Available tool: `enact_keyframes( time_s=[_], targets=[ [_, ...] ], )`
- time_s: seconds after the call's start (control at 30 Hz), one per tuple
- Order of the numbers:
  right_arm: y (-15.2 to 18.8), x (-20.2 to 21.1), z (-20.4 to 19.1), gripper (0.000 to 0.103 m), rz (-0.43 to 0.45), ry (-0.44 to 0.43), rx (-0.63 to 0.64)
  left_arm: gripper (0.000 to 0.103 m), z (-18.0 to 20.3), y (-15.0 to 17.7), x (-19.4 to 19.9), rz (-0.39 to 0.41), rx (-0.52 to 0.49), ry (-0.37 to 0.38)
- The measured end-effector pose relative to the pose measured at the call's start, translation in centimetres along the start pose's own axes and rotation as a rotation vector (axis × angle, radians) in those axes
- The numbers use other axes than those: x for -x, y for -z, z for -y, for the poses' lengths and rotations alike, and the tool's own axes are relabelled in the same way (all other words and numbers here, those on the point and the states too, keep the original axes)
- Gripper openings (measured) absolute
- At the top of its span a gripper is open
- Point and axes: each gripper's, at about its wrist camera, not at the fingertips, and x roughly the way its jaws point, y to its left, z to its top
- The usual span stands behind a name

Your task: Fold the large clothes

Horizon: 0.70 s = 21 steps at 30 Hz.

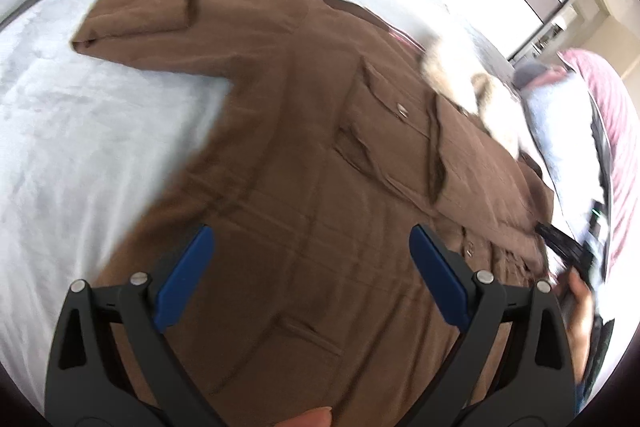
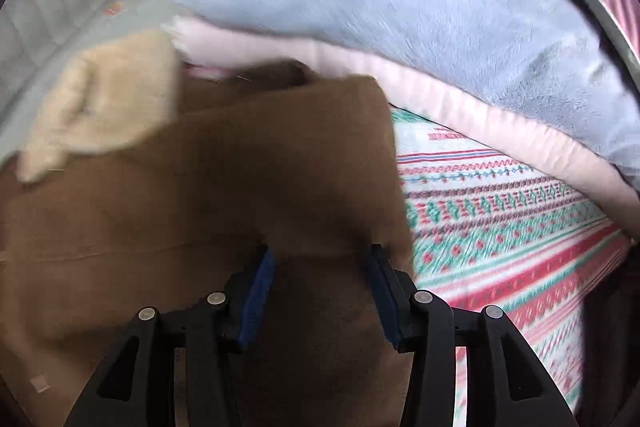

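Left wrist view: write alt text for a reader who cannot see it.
A brown coat with a pale fur collar lies spread on a light grey bedcover, one sleeve stretched out. The open left gripper, blue-padded, hovers over the coat's lower body.

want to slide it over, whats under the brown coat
The coat lies on a pale grey blanket; a patterned sheet shows past its sleeve. Anything directly beneath is hidden.

Both wrists angled down, close over coat [image 1: 304, 131]
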Motion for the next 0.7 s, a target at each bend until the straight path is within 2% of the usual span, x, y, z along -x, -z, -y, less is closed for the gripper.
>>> enact_keyframes(
  time_s=[0.03,0.1,0.17,0.2,0.27,0.37,0.43,0.57,0.7],
  targets=[
    [0.7,1.9,-0.3,0.049,0.024,-0.06,0.005,0.098,-0.6,-0.4,0.2,0.018,0.014,-0.018],
    [2.4,5.0,-1.6,0.05,0.033,-0.111,0.039,0.098,-1.4,-0.8,0.5,0.04,0.033,-0.044],
    [4.0,7.6,-3.9,0.05,0.026,-0.198,0.108,0.098,-2.0,-1.0,0.9,0.043,0.059,-0.039],
    [4.6,8.6,-5.2,0.05,0.014,-0.252,0.132,0.098,-2.4,-1.1,1.2,0.041,0.071,-0.017],
    [5.5,10.1,-8.7,0.05,-0.02,-0.419,0.158,0.098,-3.4,-1.2,2.0,0.048,0.097,-0.006],
    [6.3,11.9,-14.8,0.05,-0.058,-0.617,0.183,0.098,-6.5,-1.5,2.9,0.071,0.161,-0.109],
    [6.4,11.7,-20.7,0.05,-0.1,-0.725,0.217,0.098,-8.7,-1.8,3.3,0.071,0.199,-0.166],
    [7.1,8.6,-32.9,0.05,-0.19,-0.791,0.278,0.098,-13.3,-2.6,4.1,0.078,0.222,-0.219],
    [10.2,5.1,-40.6,0.05,-0.291,-0.875,0.251,0.102,-17.1,-3.1,5.0,0.088,0.169,-0.288]
  ],
)
